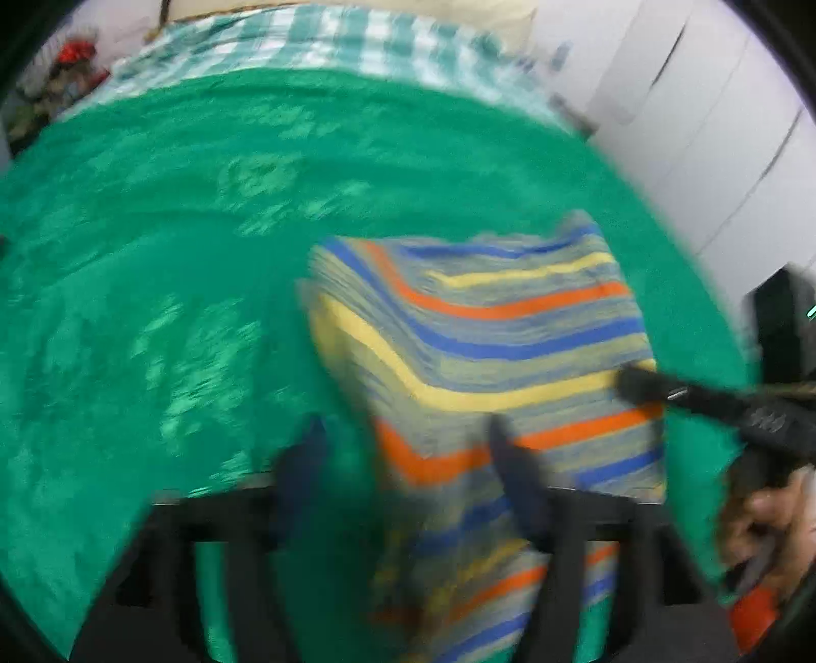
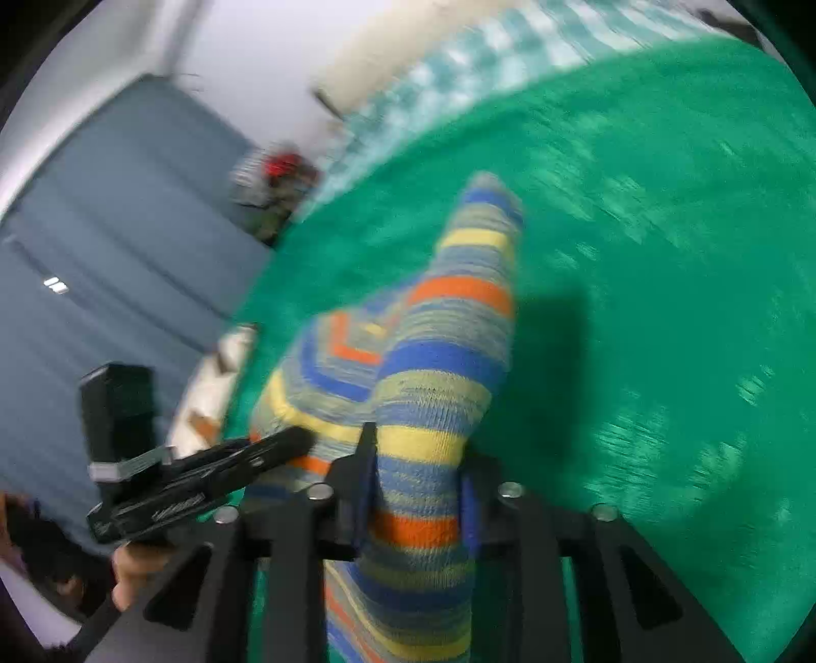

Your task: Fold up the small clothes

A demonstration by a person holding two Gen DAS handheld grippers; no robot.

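left gripper (image 1: 403,459): black frame, dark blue fingertip pads
right gripper (image 2: 415,484): black slotted frame, silver round screws, blue pads

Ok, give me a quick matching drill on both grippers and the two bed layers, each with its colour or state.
Things:
1 right gripper
2 left gripper
3 top cover
4 far sheet

Colour or state:
a plain green
b jaws apart
c teal-and-white checks
d jaws clamped on the striped cloth

Pairs: 1-d, 2-b, 3-a, 4-c
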